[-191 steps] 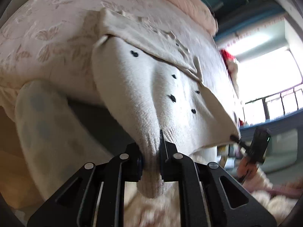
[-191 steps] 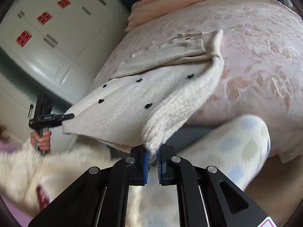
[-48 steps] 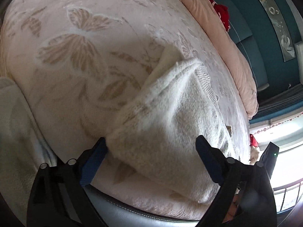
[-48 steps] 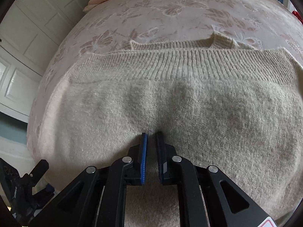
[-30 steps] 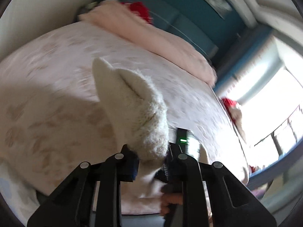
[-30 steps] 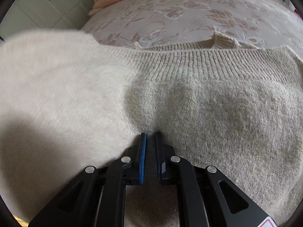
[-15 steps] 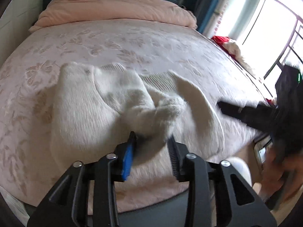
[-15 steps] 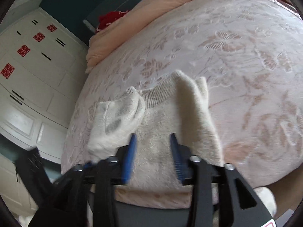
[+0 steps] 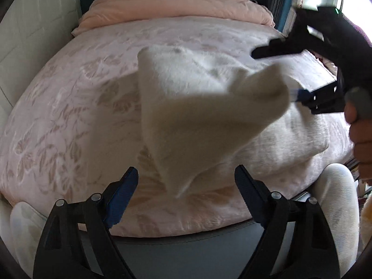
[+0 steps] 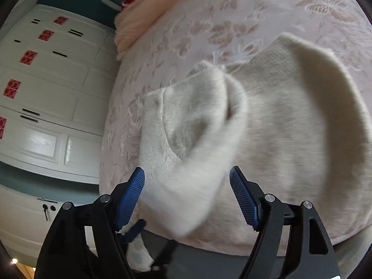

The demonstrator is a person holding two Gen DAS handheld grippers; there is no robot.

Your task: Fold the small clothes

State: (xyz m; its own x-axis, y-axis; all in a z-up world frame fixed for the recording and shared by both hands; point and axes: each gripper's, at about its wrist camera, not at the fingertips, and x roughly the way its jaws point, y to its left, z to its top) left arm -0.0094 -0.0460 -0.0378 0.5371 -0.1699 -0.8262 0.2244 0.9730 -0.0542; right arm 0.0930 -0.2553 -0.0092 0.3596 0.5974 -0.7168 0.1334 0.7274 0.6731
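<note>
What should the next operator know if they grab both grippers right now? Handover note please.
Left gripper: jaws opening, nothing pinched; a flap of the cream sweater is blurred in front of it, apparently loose.
Right gripper: jaws opening, pads clear of the knit.
Sweater lies on the floral bedspread near the front edge.
Done: sweater partly folded, both grips released.
Left: let the flap settle, check the fold, tidy the edges.

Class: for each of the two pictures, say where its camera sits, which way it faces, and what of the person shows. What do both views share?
Left wrist: behind the left claw, opening, looking up the bed to the pink duvet; right claw, hand, knees show.
Right wrist: behind the right claw, opening, facing the white wardrobe.
Shared: cream sweater, bed, duvet.
</note>
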